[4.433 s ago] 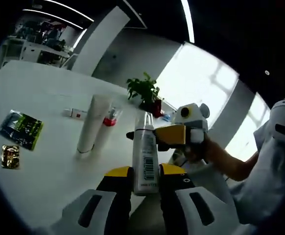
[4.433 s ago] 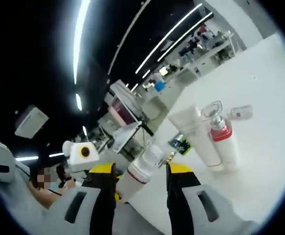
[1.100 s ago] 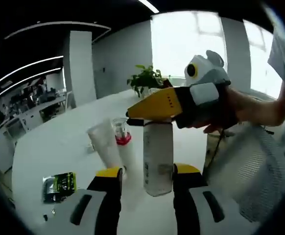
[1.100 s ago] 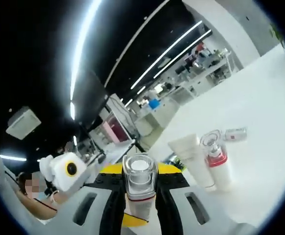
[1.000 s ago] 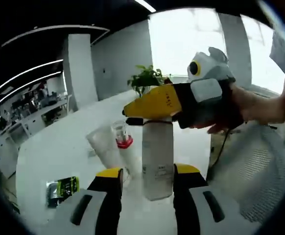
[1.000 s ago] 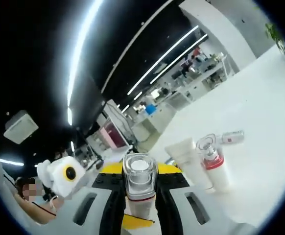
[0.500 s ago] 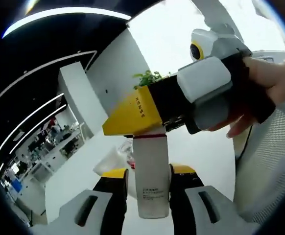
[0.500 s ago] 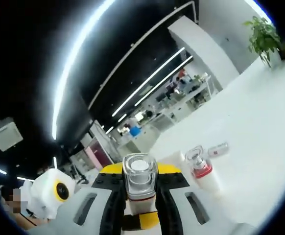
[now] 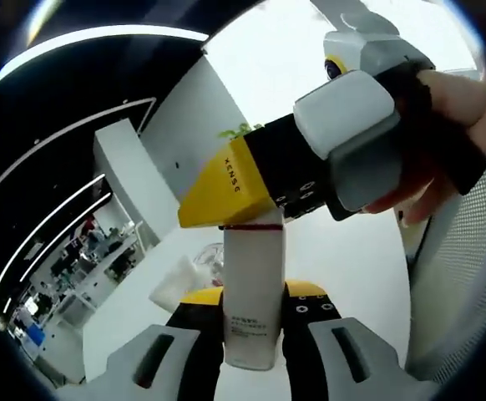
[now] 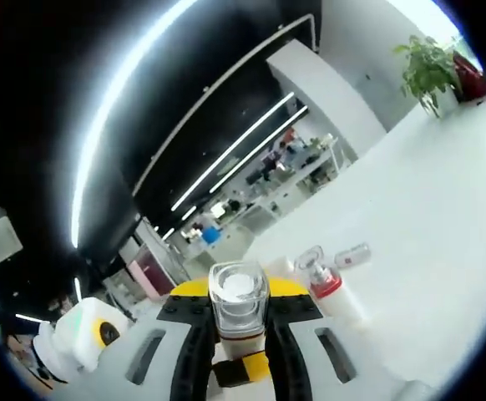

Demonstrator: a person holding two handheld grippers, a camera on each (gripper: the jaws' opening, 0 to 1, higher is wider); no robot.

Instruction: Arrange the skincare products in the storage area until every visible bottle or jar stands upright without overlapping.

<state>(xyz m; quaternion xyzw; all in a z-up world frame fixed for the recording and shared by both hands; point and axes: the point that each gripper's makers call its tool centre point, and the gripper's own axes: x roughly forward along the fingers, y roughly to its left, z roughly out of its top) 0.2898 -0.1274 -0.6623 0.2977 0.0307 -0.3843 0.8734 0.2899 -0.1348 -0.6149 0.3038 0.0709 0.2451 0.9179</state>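
A white bottle [image 9: 251,305] with a red ring under its clear cap [image 10: 237,294] is held upright in the air by both grippers. My left gripper [image 9: 251,338] is shut on its lower body. My right gripper [image 10: 237,324] is shut on the cap; it enters the left gripper view from the right as a yellow-tipped jaw [image 9: 226,192] over the bottle's top, held by a hand [image 9: 443,142]. On the white table [image 10: 427,217] beyond stand a white tube [image 9: 174,282] and a pump bottle with a red collar [image 10: 320,282]. A small tube [image 10: 351,254] lies flat behind them.
A potted plant [image 10: 431,67] in a red pot stands at the table's far end. Office desks and ceiling light strips fill the background. A mesh chair back [image 9: 468,276] is at the right of the left gripper view.
The left jaws have closed from a loose gap onto the bottle's body. The right gripper has stayed on the cap. Both cameras have tilted, so the table has shifted in the views.
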